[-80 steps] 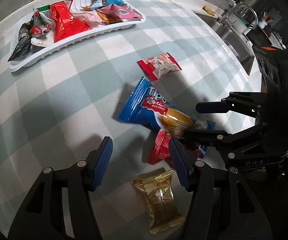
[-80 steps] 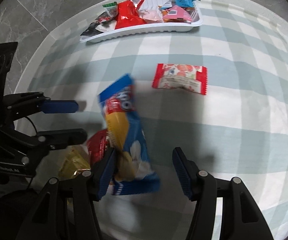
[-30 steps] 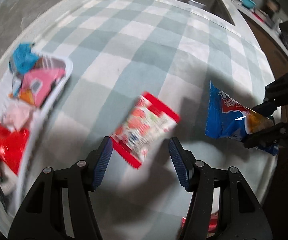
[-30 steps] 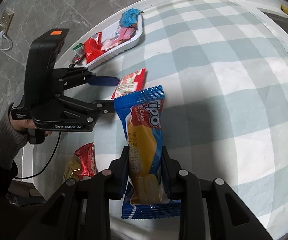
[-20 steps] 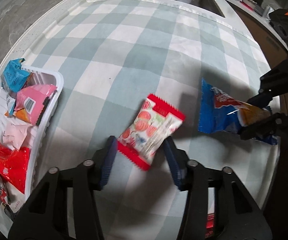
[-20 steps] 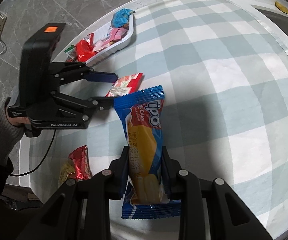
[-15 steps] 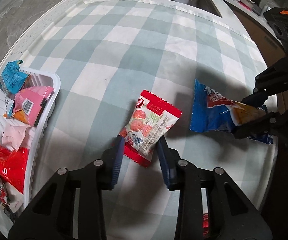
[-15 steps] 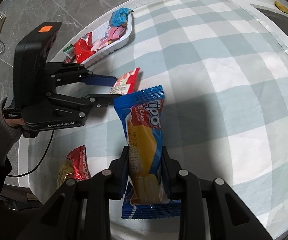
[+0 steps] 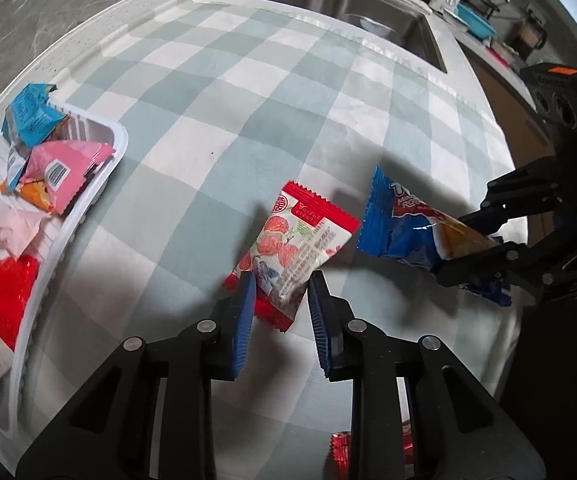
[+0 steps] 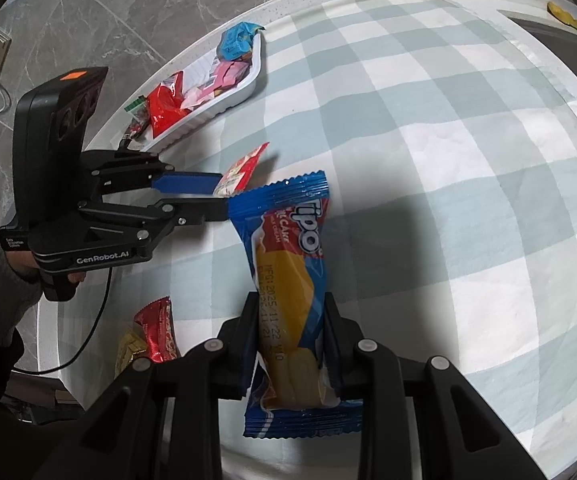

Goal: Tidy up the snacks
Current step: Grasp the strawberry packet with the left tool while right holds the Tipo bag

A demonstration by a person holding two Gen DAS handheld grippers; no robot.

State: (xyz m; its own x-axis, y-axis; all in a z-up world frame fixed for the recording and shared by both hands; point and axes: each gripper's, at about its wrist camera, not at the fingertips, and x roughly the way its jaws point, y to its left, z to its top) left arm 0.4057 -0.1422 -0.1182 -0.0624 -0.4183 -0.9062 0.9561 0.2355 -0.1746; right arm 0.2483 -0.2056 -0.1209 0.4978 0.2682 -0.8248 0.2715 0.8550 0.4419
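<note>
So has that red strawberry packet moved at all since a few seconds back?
Yes. The strawberry packet lay flat on the checked cloth; now the left gripper pinches it, tilted up off the cloth, nearer the white tray.

I count two grippers: the left gripper [image 9: 280,292] with one red-and-white strawberry packet [image 9: 294,240] between its fingers, and the right gripper [image 10: 290,338] with one blue Tipo cake pack [image 10: 288,280]. On the checked cloth [image 10: 428,160] I see two loose snacks, one red packet [image 10: 158,334] and one gold packet [image 10: 128,350]. There is one white tray [image 9: 88,196]; its heaped wrappers overlap, so I cannot count them exactly. One sink [image 9: 352,0].
</note>
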